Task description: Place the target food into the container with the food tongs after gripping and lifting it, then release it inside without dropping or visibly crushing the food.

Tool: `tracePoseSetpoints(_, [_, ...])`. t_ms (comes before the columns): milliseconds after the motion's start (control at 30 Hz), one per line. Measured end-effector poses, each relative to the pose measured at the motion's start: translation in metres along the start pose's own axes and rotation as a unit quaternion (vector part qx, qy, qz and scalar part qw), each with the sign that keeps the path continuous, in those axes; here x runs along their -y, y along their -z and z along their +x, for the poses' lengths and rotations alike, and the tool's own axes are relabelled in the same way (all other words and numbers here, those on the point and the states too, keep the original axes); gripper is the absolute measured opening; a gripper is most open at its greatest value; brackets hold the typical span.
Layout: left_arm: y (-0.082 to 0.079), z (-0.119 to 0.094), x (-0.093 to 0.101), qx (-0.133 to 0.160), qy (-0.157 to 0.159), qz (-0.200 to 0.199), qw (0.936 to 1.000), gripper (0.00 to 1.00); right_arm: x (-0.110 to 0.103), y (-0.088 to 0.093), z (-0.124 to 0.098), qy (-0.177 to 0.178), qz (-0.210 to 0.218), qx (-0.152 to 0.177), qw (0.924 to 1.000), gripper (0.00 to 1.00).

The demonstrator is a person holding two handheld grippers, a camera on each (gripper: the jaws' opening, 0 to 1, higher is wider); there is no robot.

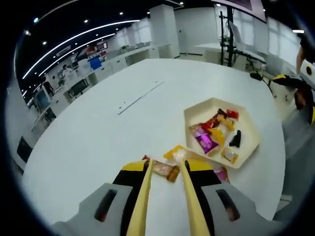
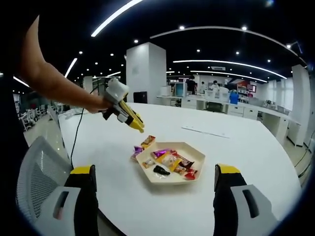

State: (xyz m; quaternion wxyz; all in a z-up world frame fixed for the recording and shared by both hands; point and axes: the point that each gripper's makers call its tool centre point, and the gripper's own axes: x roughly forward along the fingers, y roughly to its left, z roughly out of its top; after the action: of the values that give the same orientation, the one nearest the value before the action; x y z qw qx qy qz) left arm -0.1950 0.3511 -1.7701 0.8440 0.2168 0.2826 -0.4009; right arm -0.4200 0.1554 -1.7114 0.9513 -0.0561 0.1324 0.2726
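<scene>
**Ana:** Tongs (image 1: 165, 189) are riding in the left gripper (image 2: 129, 119), their two yellow arms running out over the table (image 1: 98, 132) with a gap between the tips. An orange-wrapped snack (image 1: 166, 170) is sitting in that gap, though I cannot tell whether they are pinching it yet.

**Ben:** Why is it hanging there?

**Ana:** It looks like a lineup for the grab. The snack is lying loose just outside the tray (image 1: 247, 147), beside its near rim (other wrapped sweets are already lying inside).

**Ben:** And the right gripper (image 2: 152, 196)?

**Ana:** Its jaws are standing wide apart, holding nothing, waiting back by the table edge, probably keeping clear. The tray is sitting near that same edge, so the carry is looking short.
</scene>
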Motion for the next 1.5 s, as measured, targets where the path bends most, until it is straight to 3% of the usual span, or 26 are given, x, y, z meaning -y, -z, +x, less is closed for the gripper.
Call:
tracePoseSetpoints(200, [0.012,0.02,-0.009,-0.019,-0.03,-0.023,0.9991,0.26,0.0,0.0,0.0,0.001,0.002,-0.001,1.0,0.98])
tracePoseSetpoints(233, [0.018,0.026,-0.006,-0.029,-0.022,-0.043,0.9984,0.26,0.001,0.0,0.0,0.002,0.002,0.0,1.0,0.98])
tracePoseSetpoints(400, [0.027,0.039,-0.013,-0.042,-0.043,-0.076,0.9953,0.26,0.002,0.001,0.0,0.004,0.004,-0.002,1.0,0.98])
tracePoseSetpoints(467, [0.033,0.041,-0.021,-0.058,-0.068,-0.085,0.9924,0.26,0.003,0.001,0.001,0.005,0.005,-0.002,1.0,0.98])
tracePoseSetpoints(533, [0.028,0.045,-0.016,-0.044,-0.059,-0.121,0.9899,0.26,0.003,0.001,0.001,0.006,0.006,-0.003,1.0,0.98])
tracePoseSetpoints(700, [0.026,0.047,-0.016,-0.055,-0.074,-0.117,0.9888,0.26,0.002,0.002,0.001,0.004,0.005,-0.006,1.0,0.98])
tracePoseSetpoints(767, [0.032,0.047,-0.013,-0.075,-0.072,-0.106,0.989,0.26,0.002,0.002,0.001,0.004,0.005,-0.005,1.0,0.98])
tracePoseSetpoints(967, [0.039,0.036,-0.013,-0.085,-0.06,-0.065,0.9924,0.26,0.003,0.002,0.001,0.006,0.005,-0.004,1.0,0.98])
tracePoseSetpoints(1100, [0.045,0.032,-0.008,-0.08,-0.016,-0.094,0.9922,0.26,0.003,0.002,0.0,0.007,0.004,-0.004,1.0,0.98])
tracePoseSetpoints(1200, [0.042,0.033,-0.007,-0.072,0.0,-0.046,0.9964,0.26,0.002,0.002,0.001,0.005,0.004,-0.005,1.0,0.98])
tracePoseSetpoints(1500, [0.04,0.033,0.003,-0.083,0.008,-0.074,0.9937,0.26,0.003,0.001,0.0,0.006,0.002,-0.004,1.0,0.97])
